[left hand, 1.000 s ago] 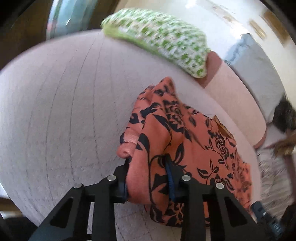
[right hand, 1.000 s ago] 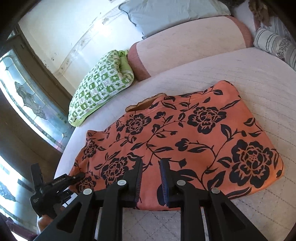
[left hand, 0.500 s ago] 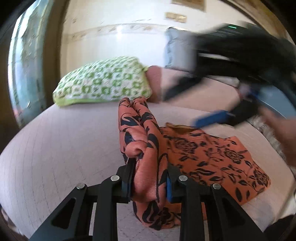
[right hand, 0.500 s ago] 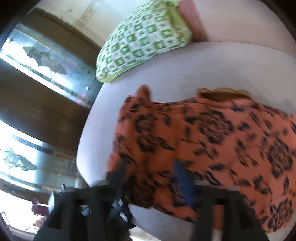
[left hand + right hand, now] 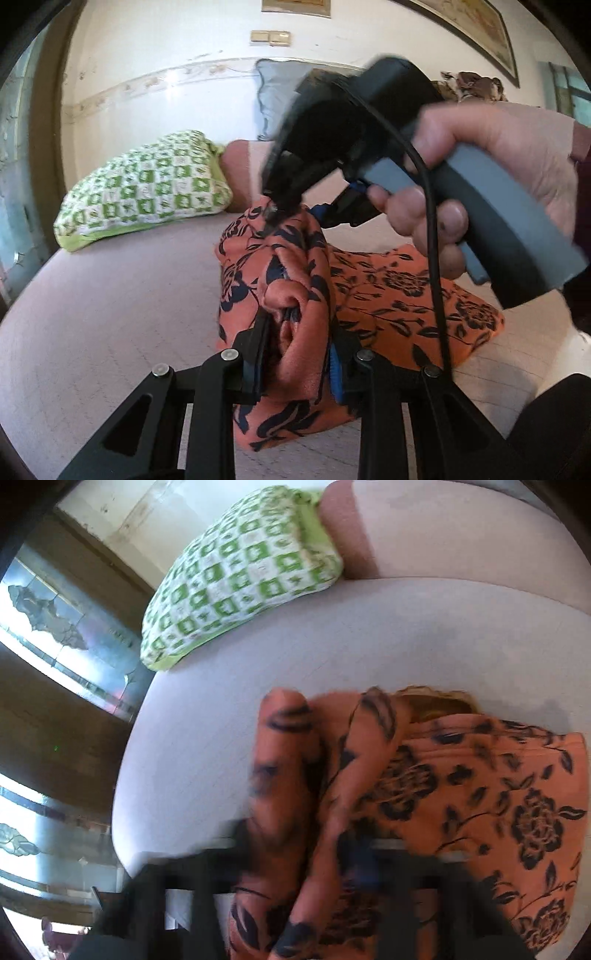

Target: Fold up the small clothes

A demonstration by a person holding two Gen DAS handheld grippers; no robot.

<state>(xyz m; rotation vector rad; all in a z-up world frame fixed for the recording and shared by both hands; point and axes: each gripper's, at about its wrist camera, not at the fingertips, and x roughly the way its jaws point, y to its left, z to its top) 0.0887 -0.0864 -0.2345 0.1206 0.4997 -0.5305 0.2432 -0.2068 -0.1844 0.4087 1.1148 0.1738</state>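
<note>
An orange garment with a black flower print [image 5: 399, 295] lies on a pale pink bed [image 5: 103, 310]. My left gripper [image 5: 297, 354] is shut on a bunched edge of the garment and holds it lifted off the bed. My right gripper [image 5: 295, 218], held in a hand, reaches down onto the raised fold just beyond the left one. In the right wrist view the garment [image 5: 480, 812] is bunched between the blurred fingers of my right gripper [image 5: 306, 853], which looks shut on it.
A green and white checked pillow [image 5: 147, 188] lies at the back left of the bed, with a pink bolster [image 5: 424, 535] and a grey-blue pillow [image 5: 277, 92] behind. A glass door [image 5: 55, 646] stands left of the bed.
My left gripper has lifted the garment's edge higher and over toward the right. My right gripper has swung in and taken hold of the raised fold.
</note>
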